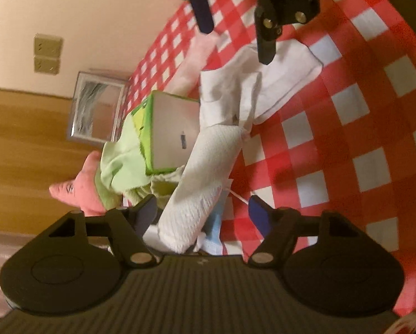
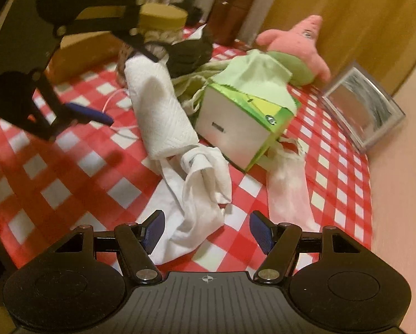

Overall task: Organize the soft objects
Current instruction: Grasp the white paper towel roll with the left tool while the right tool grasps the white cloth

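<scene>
Right wrist view: left gripper (image 2: 118, 83) straddles the white paper-towel roll (image 2: 157, 105), jaws apart, pads not pressing. Right gripper (image 2: 206, 232) hangs open over the crumpled white cloth (image 2: 205, 183) mid-tabletop, ready to gather.

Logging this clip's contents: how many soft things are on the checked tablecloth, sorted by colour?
White: 2, a paper towel roll and a crumpled cloth.
Pale pink: 1, a flat cloth.
Pink: 1, a star-shaped plush toy.
Light green: 1, a cloth draped over the tissue box.
Total: 5 soft things.
</scene>
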A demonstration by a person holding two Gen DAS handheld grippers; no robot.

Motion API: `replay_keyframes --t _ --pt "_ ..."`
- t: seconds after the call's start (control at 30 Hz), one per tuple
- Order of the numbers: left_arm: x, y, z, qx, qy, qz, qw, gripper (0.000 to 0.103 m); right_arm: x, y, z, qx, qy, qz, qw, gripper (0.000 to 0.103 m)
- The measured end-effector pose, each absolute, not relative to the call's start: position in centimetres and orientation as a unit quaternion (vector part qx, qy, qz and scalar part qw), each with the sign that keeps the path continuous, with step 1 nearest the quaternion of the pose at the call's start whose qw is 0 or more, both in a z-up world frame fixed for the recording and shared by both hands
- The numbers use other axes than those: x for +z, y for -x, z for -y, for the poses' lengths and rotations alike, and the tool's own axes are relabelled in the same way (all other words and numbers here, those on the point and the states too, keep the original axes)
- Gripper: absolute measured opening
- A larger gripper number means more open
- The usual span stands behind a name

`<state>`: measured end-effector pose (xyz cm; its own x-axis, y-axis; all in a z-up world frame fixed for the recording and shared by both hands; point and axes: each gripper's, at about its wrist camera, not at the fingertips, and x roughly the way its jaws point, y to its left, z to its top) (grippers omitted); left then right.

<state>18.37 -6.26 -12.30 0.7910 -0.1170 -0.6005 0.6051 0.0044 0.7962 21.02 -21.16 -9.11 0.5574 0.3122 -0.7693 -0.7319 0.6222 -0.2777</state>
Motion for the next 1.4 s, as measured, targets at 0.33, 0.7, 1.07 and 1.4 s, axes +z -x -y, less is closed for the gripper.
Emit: replay_keyframes --t 0.33,0.7,1.07,1.4 --pt "-13.1 -19.7 6.9 -0.266 -0.665 -0.185 0.673 0.038 -10.2 -21.1 20.2 0.351 0.379 -0.325 0.792 0.067" --pt "-9.7 -20.2 6.5 -0.262 -0.577 -0.211 0.744 0.022 -10.0 -20.2 20.8 0.368 0.42 -0.328 0.762 0.068" --pt "-4.4 -19.4 5.6 -0.231 -0.409 -0.255 0.845 0.022 -12.1 -20.1 19.8 0.382 0.489 -0.293 0.728 0.068" --pt "-3.7 -18.5 3.8 -0.192 -0.298 -0.292 0.888 0.022 -12.5 -22.9 18.1 0.383 0.481 -0.272 0.74 0.073"
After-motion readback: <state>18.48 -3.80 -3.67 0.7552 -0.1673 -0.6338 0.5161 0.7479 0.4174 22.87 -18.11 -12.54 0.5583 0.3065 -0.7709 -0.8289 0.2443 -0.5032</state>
